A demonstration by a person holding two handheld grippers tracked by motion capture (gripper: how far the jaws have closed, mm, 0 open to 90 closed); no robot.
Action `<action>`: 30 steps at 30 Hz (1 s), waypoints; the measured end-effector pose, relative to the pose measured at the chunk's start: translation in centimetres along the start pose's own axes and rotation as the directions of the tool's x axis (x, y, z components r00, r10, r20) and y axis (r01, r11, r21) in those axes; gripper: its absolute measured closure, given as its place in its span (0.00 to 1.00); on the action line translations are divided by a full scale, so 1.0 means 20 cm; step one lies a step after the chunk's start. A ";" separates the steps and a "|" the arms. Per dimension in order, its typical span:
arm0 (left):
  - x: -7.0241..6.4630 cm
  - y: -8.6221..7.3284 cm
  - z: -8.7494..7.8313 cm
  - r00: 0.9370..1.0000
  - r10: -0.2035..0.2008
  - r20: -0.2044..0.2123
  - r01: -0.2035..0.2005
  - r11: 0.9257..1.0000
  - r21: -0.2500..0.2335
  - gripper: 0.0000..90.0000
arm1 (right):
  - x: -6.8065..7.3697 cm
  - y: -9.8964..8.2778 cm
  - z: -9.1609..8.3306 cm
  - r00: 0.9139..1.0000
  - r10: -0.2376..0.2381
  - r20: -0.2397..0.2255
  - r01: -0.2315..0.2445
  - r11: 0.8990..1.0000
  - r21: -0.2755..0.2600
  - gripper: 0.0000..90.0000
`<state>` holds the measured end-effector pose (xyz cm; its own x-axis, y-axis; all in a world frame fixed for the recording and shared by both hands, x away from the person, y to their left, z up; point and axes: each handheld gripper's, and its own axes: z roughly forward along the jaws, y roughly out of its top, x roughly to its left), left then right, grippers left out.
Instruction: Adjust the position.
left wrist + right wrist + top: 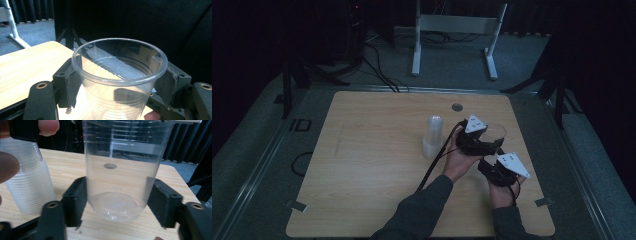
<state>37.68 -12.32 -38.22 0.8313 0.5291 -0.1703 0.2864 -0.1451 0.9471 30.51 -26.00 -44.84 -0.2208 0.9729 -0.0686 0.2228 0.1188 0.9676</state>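
Already separated: one clear cup (119,75) is pinched below its rim by the left gripper (120,82), near the table's far right.
Right gripper (117,202) is spread around the cup's base, seemingly not touching; the cup stack (432,137) is left standing alongside.

Clear glossy plastic cup (117,80), finely ribbed; stacked cups (30,185) cloudy ribbed plastic; table (377,165) pale matt wood grain; gripper pads (72,87) matt black.
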 end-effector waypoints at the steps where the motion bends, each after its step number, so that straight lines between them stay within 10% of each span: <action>1: 0.00 0.00 0.00 1.000 0.002 -0.002 -0.002 1.000 -0.001 0.31 | 0.00 0.00 0.00 1.000 0.000 -0.002 0.000 1.000 0.000 0.35; 30: 0.03 -0.06 -0.05 0.990 0.047 -0.131 -0.050 0.999 -0.019 0.31 | -0.05 -0.02 -0.08 0.999 0.028 0.022 -0.028 0.999 -0.023 0.31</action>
<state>37.42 -10.95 -39.12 0.7746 0.6263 -0.0883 0.2353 -0.1558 0.9594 29.07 -27.45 -44.73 -0.1930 0.9801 -0.0464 0.2069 0.0869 0.9745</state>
